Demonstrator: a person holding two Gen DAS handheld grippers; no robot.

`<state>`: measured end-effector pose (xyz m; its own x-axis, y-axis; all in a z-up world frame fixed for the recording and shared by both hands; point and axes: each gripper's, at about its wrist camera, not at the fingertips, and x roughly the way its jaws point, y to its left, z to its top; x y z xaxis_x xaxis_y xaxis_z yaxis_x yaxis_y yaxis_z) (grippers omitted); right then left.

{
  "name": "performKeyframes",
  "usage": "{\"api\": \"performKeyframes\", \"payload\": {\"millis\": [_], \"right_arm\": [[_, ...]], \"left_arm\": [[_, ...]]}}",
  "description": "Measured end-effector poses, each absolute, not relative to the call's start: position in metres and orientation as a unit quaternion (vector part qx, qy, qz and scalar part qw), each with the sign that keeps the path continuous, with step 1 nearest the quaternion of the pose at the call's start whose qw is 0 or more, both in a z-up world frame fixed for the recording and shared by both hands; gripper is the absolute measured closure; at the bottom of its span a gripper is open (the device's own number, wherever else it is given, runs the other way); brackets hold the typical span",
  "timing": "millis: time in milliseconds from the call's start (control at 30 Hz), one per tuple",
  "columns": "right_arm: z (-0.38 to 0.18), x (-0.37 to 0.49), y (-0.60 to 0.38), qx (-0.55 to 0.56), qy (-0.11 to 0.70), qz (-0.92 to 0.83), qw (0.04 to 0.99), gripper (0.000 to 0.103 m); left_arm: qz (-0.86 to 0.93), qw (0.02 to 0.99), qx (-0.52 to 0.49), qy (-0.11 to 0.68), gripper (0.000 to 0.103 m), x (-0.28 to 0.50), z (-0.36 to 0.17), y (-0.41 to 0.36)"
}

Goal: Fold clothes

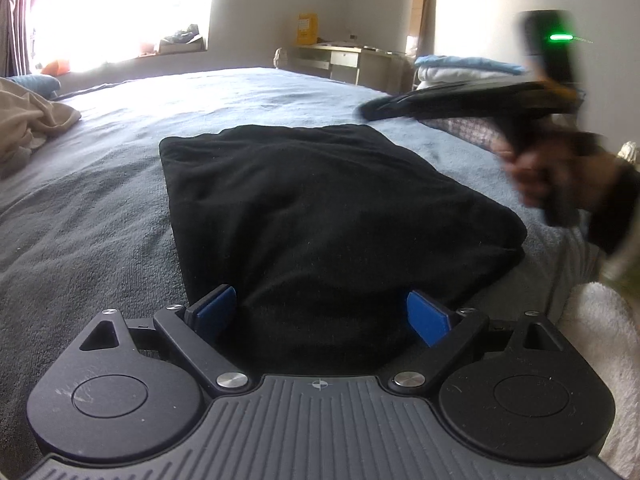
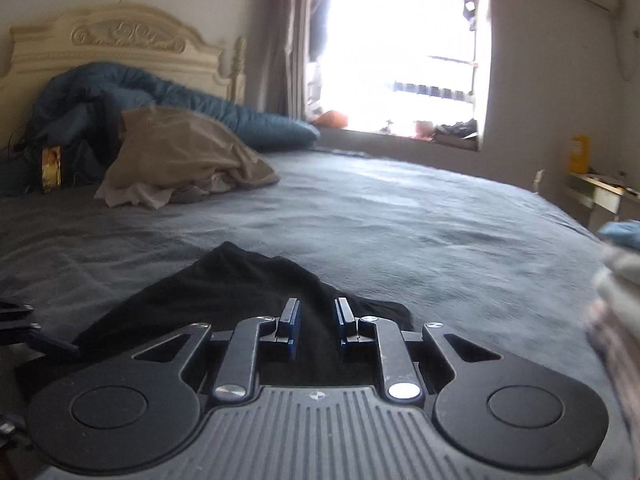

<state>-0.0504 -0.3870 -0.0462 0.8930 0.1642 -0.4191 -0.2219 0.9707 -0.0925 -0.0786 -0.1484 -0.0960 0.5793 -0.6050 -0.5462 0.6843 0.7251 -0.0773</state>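
Left gripper [image 1: 322, 316] stands wide open over the folded black garment [image 1: 320, 208]. Right gripper [image 2: 317, 320] is narrowly parted, gripping nothing, above the bed [image 2: 400, 216]

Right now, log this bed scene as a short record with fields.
surface: grey bed cover
garment: black folded garment, lying flat on the cover
left gripper: open, jaws wide at the garment's near edge
right gripper: jaws narrowly apart over black cloth, no grip visible
right hand: blurred, holding its gripper handle
unfolded pile: beige clothes near the headboard
folded stack: blue and white items at the bed's far right
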Motion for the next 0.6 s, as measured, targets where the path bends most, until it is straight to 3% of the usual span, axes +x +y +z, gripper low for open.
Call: {"api": "performKeyframes", "payload": {"millis": [133,333,467,600], "right_arm": [[-0.083,-0.016,-0.404,-0.079,0.281,0.071,0.954,0.089],[-0.066,-0.028,-0.44,-0.007,0.268,0.04,0.963,0.085],[-0.051,-0.013,-0.418,-0.025,0.257,0.079,0.963,0.085],[-0.076,0.03,-0.408,-0.047,0.297,0.073,0.951,0.089]], "left_arm": [[-0.372,0.884,0.072,0.273,0.008,-0.079,-0.098,-0.146],[-0.385,0.88,0.076,0.267,0.006,-0.079,-0.1,-0.144],[-0.382,0.882,0.072,0.265,0.006,-0.08,-0.101,-0.144],[-0.383,0.883,0.068,0.263,0.006,-0.081,-0.101,-0.143]]}}
